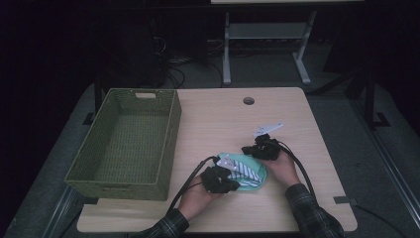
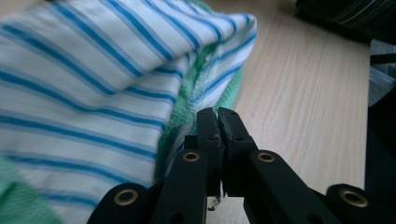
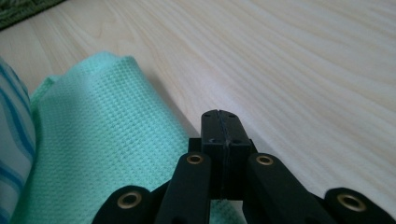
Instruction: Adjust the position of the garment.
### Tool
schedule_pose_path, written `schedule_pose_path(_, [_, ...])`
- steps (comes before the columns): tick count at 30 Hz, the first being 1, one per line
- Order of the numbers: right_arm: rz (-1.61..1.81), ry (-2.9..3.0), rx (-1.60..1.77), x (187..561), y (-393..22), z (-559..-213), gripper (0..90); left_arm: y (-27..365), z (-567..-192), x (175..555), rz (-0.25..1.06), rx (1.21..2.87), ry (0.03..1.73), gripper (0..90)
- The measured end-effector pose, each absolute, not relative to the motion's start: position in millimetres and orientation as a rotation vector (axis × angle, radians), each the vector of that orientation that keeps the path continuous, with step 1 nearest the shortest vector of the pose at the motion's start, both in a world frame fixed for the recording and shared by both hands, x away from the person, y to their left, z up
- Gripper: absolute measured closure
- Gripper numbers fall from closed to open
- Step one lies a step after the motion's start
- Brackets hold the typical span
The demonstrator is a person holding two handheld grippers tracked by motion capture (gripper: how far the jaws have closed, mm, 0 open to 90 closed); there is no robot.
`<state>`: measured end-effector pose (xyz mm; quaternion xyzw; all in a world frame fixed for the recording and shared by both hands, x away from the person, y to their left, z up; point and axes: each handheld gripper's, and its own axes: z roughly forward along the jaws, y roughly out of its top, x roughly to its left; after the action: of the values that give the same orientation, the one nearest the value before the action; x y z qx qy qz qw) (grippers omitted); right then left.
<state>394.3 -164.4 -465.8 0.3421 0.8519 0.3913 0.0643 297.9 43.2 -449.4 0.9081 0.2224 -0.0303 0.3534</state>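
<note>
Wood table (image 1: 223, 124): pale grain, bare past the cloth, a round hole near its far edge.
Cloth (image 1: 246, 173): mint-green waffle weave folded with blue-striped white, lying near the table's front edge between both hands.
Left gripper (image 2: 218, 116): fingers clenched together, tips at the cloth's edge; whether a fold is pinched, cannot tell.
Right gripper (image 3: 220, 116): fingers clenched, nothing between, beside the green fold.
Basket (image 1: 171, 134): green woven, at the table's left.
Room: dark, cables and a grey frame beyond.
</note>
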Motion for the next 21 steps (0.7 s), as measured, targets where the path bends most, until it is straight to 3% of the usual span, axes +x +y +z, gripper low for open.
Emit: schedule_pose_path(21, [1.118, 2.637, 1.02, 388.6, -169.0, -467.4, 89.8, 46.3, -458.7, 303.0, -0.049, 2.402, 0.593, 88.5])
